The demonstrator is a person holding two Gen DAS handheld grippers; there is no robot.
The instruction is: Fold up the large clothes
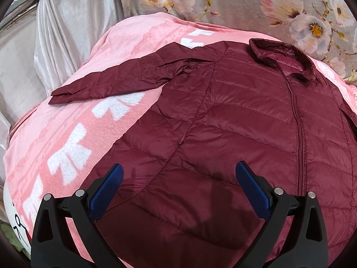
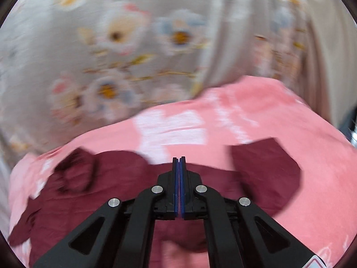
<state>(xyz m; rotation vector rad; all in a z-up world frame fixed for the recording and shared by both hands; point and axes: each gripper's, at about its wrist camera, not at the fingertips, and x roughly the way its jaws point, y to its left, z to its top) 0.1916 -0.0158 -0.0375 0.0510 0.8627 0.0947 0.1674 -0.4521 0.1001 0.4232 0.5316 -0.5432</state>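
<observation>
One maroon quilted jacket (image 1: 234, 111) lies zipped and flat on the pink blanket (image 1: 67, 134), one sleeve (image 1: 116, 76) outstretched. Left gripper (image 1: 178, 178) hovers over its hem, fingers spread; right gripper (image 2: 179, 163) fingers pressed together, empty.

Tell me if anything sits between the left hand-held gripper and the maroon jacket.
Nothing visible does. The left hand-held gripper hangs open directly over the jacket, which lies flat on the pink blanket.

Glossy quilted jacket (image 1: 234, 122) on fuzzy fleece blanket (image 1: 67, 134)
</observation>
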